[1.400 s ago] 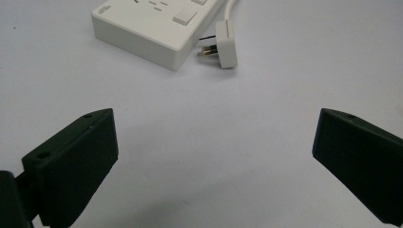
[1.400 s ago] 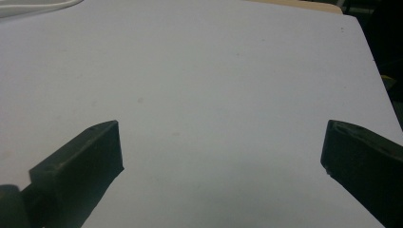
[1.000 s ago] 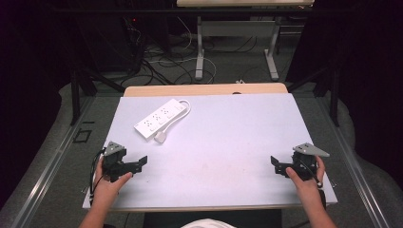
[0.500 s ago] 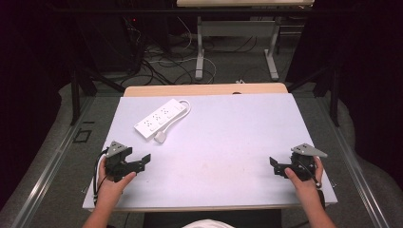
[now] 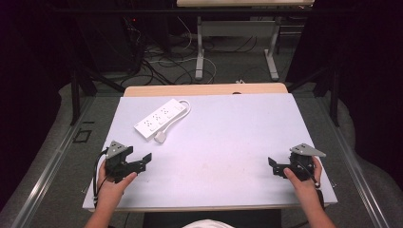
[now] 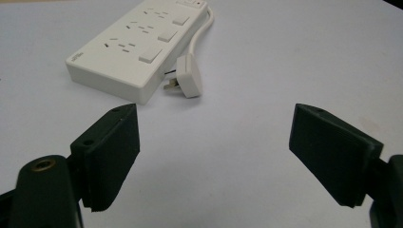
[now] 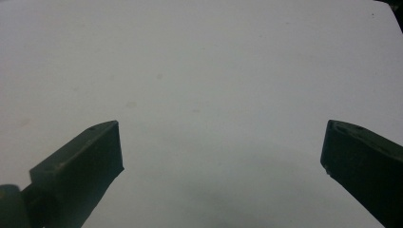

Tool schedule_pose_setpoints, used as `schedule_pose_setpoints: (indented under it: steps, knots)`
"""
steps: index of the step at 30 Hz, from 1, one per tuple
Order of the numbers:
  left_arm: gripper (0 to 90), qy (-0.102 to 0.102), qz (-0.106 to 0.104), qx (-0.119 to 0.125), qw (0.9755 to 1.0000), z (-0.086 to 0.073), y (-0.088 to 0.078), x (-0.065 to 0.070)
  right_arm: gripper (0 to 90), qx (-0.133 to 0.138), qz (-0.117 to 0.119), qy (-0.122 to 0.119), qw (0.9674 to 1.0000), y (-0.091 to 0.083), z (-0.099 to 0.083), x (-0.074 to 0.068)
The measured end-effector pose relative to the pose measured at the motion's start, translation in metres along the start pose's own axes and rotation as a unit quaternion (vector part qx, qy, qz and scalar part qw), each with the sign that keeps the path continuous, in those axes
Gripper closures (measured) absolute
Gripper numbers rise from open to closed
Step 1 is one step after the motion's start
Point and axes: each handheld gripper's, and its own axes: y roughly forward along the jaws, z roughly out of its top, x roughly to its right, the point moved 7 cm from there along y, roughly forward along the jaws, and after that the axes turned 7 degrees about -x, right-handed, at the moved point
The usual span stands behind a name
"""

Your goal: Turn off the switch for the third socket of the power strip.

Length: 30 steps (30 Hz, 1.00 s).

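Note:
A white power strip (image 5: 159, 118) lies at the far left of the pale table top (image 5: 223, 137), its cable looping back to a white plug (image 5: 160, 137) beside its near end. My left gripper (image 5: 145, 160) rests low at the near left, open and empty. In the left gripper view the power strip (image 6: 128, 57) and plug (image 6: 187, 76) lie just beyond the gripper (image 6: 214, 137), whose jaws stand wide apart. My right gripper (image 5: 273, 166) sits at the near right, open, with bare table between its jaws in the right gripper view (image 7: 221, 152).
A wooden strip (image 5: 204, 89) borders the table's far edge. Beyond it are desk legs (image 5: 200, 52) and tangled floor cables (image 5: 161, 61). Dark curtains close in both sides. The person's hands hold the grippers near the front edge (image 5: 209, 206).
Both grippers have barely shifted; the right one has crept slightly toward the left. The power strip and plug have not moved.

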Motion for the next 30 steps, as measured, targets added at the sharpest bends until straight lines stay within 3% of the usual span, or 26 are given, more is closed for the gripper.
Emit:
schedule_pose_setpoints:
  steps: [15, 23, 30]
  knots:
    - [26.9, -0.013, -0.001, 0.006, 0.9999, 0.007, -0.012, 0.003, 0.0, -0.001, -0.002, 0.005, 1.0000, 0.002, -0.001, -0.001]
    - [27.0, -0.011, 0.000, 0.001, 0.9999, 0.010, -0.014, 0.000, 0.0, -0.002, 0.001, 0.000, 1.0000, 0.000, -0.001, 0.000]
    - [27.9, -0.021, -0.002, -0.005, 0.9998, 0.016, -0.017, -0.003, 0.0, 0.000, -0.004, -0.003, 1.0000, 0.001, -0.001, -0.001]
